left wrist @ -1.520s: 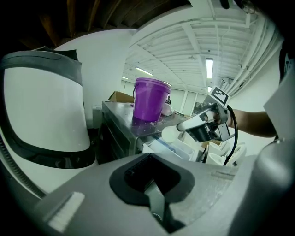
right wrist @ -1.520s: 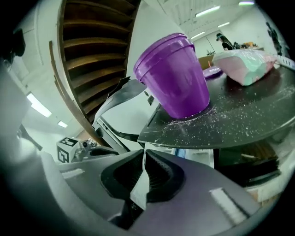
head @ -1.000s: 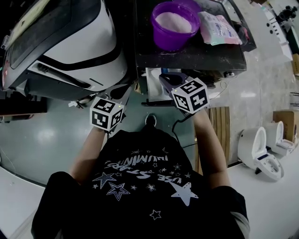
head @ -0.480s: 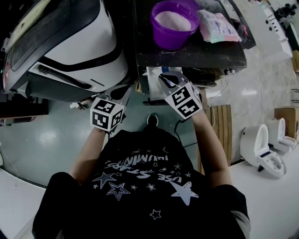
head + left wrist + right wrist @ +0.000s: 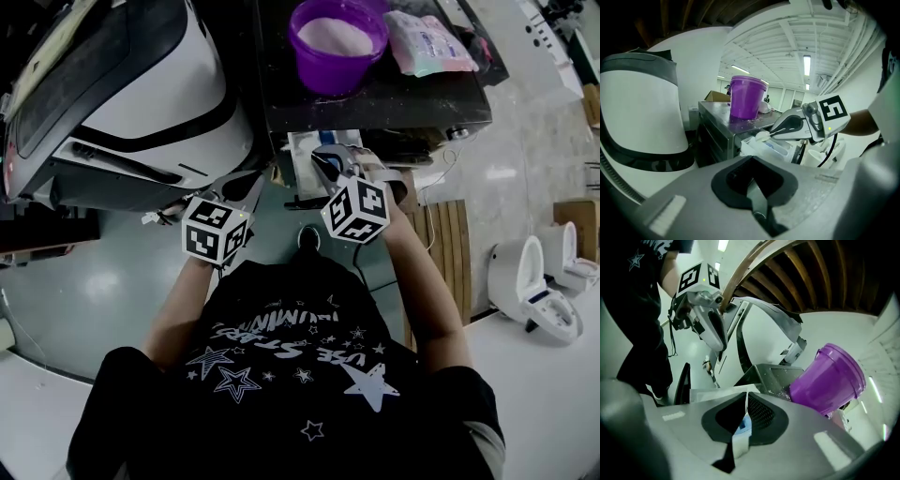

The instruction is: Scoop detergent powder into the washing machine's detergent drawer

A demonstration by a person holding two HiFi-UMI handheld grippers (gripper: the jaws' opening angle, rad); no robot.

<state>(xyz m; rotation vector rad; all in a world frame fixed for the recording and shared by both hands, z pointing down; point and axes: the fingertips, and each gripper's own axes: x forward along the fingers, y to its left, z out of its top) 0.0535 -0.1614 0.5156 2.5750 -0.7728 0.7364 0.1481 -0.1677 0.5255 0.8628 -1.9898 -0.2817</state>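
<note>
The white-and-black washing machine (image 5: 141, 84) stands at the left. Its white detergent drawer (image 5: 302, 157) sticks out beside a dark metal cabinet. A purple bucket (image 5: 336, 42) of white powder stands on the cabinet. My right gripper (image 5: 323, 161) is over the drawer, shut on a white scoop (image 5: 762, 136). The scoop's bowl hangs just above the drawer (image 5: 771, 146). In the right gripper view the scoop handle (image 5: 740, 430) shows edge-on between the jaws. My left gripper (image 5: 248, 184) hangs shut and empty beside the machine's front, left of the drawer.
A pink-and-blue bag (image 5: 429, 42) lies beside the bucket on the cabinet top (image 5: 375, 101). A wooden slatted panel (image 5: 452, 262) and white toilet-like fixtures (image 5: 536, 291) stand at the right. The person's shoe (image 5: 303, 240) is on the grey-green floor below the drawer.
My right gripper has moved left and closer to the drawer with the scoop, its marker cube turning. The left gripper has stayed almost still.
</note>
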